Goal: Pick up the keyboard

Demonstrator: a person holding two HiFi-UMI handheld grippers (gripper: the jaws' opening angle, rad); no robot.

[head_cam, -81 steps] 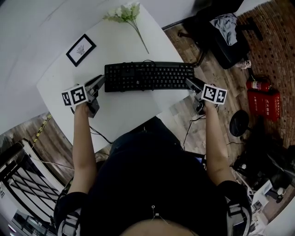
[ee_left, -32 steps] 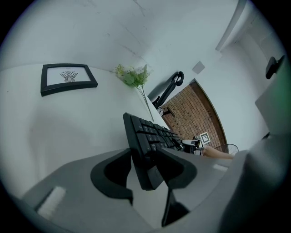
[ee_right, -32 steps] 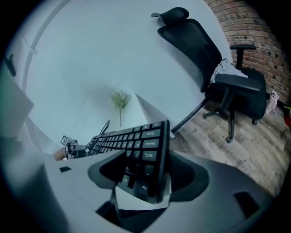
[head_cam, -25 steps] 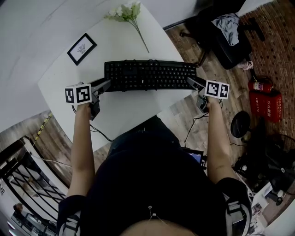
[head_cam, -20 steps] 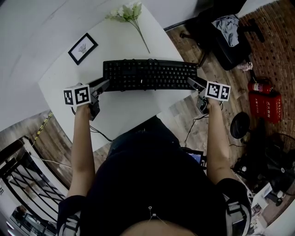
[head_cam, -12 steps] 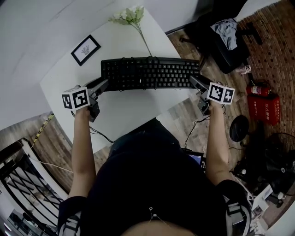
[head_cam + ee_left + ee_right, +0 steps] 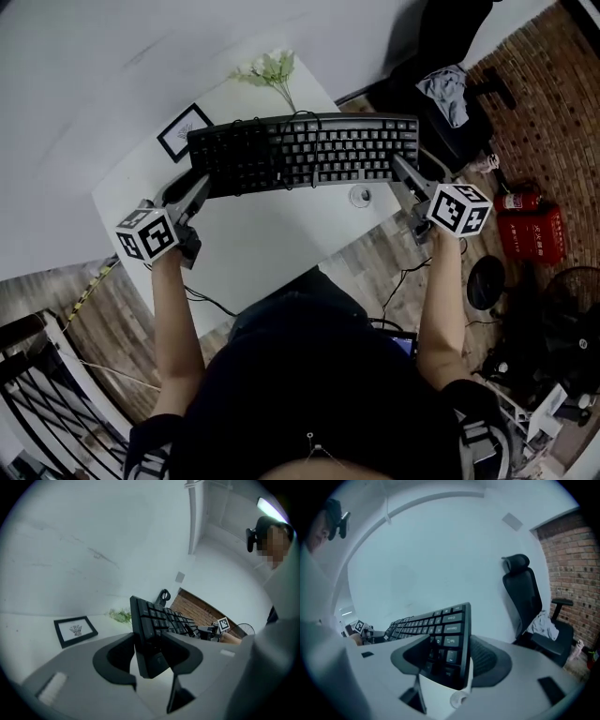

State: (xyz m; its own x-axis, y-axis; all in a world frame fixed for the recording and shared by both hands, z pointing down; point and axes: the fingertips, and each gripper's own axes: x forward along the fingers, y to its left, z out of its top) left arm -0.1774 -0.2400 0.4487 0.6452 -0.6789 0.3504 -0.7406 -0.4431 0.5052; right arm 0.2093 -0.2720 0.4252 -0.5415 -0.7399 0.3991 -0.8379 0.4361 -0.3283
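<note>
1. Head view first: the keyboard (image 7: 305,153) is up off the white table (image 7: 272,239). It hangs across the upper middle of the frame with its keys tipped toward the camera, carried only by its two short ends.
2. Over at the left of the frame, the left gripper (image 7: 195,187) is pinching one end. Its own view shows one jaw on the key face and the other on the underside. The right gripper (image 7: 401,173) is clamped the same way on the opposite end.
3. Biggest worry is the bite, because both grips sit right at the edge. If either pinch eases, I'd expect that end to slide out and swing down.
4. Two hands share one long board. If one rises or rolls faster than the other, the keyboard could twist and lever itself out of a grip.
5. A dark loop of cord (image 7: 164,596) curls at the far edge. If it's tethered somewhere, it may go taut and tug the board.
6. A drop lands badly here, with a small round white object (image 7: 361,196) right underneath. The framed picture (image 7: 187,132) and flower sprig (image 7: 269,67) are close behind.
</note>
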